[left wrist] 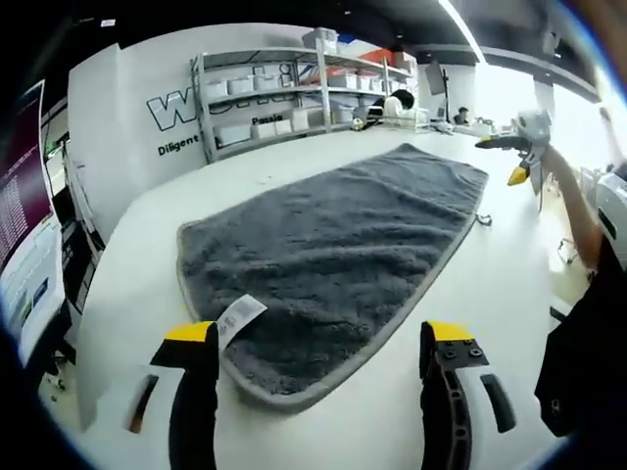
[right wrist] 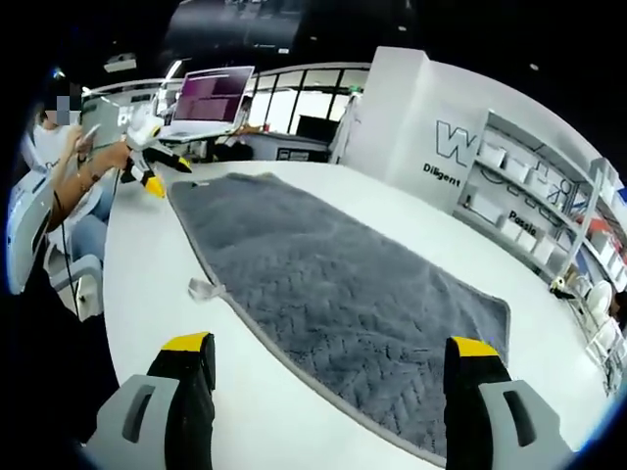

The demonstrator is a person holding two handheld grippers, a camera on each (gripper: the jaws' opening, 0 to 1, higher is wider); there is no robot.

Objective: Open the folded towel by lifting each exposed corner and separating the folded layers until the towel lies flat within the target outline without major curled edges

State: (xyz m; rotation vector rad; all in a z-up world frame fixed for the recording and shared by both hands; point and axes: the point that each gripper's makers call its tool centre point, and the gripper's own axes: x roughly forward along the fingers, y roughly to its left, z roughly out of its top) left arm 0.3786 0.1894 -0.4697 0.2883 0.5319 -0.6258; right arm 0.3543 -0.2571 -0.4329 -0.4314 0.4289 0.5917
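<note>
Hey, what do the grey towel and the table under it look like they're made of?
Towel: soft plush fabric, probably microfibre or terry, judging by its fuzzy, ridged pile and stitched lighter-grey edge. Table: smooth white hard surface, likely laminate or painted board; it has a faint sheen, material uncertain.

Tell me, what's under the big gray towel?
The gray towel lies spread out on a white table, which shows all around its edges. A white tag sticks out at one corner. Whatever else might be beneath is covered, so it cannot be seen.
</note>
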